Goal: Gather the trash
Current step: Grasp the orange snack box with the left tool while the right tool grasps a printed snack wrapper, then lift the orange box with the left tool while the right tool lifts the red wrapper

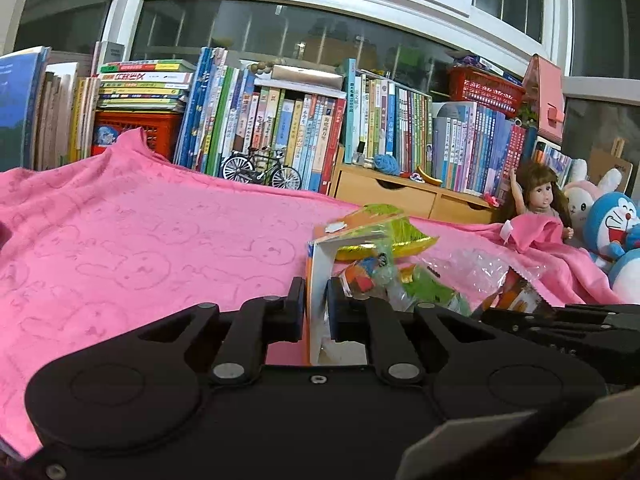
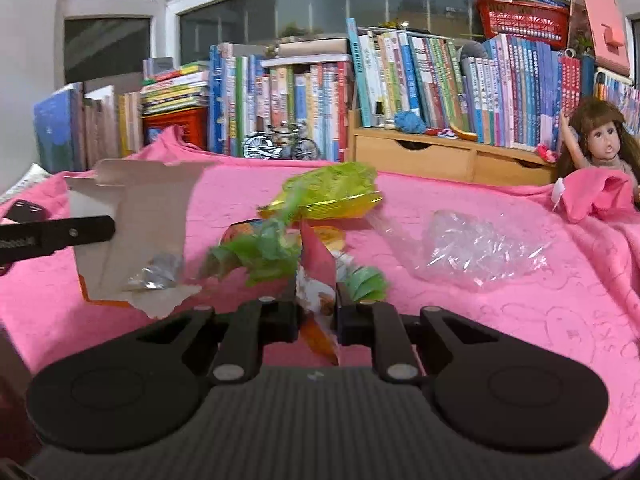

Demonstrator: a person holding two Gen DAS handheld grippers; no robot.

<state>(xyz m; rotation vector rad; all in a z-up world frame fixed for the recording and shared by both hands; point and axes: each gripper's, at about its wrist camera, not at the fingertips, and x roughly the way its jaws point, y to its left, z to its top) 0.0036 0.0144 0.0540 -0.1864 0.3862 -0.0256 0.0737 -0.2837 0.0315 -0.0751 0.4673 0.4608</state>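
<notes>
My left gripper (image 1: 317, 308) is shut on a torn piece of white and orange cardboard (image 1: 320, 272), which stands upright between its pads. In the right wrist view the same cardboard (image 2: 136, 216) hangs at the left, with one left finger (image 2: 80, 232) pressed against it. My right gripper (image 2: 318, 318) is shut on a pink, white and orange snack wrapper (image 2: 316, 268). Loose on the pink cloth lie a yellow-green foil bag (image 2: 332, 196), crumpled green paper (image 2: 260, 252), a scrap of silver foil (image 2: 154, 276) and a clear plastic bag (image 2: 476, 252).
A pink cloth (image 1: 140, 240) covers the surface. Behind it stand rows of books (image 1: 280, 128), a toy bicycle (image 1: 262, 168) and a wooden drawer unit (image 1: 400, 196). A doll (image 2: 600, 148) and plush toys (image 1: 612, 228) sit at the right edge.
</notes>
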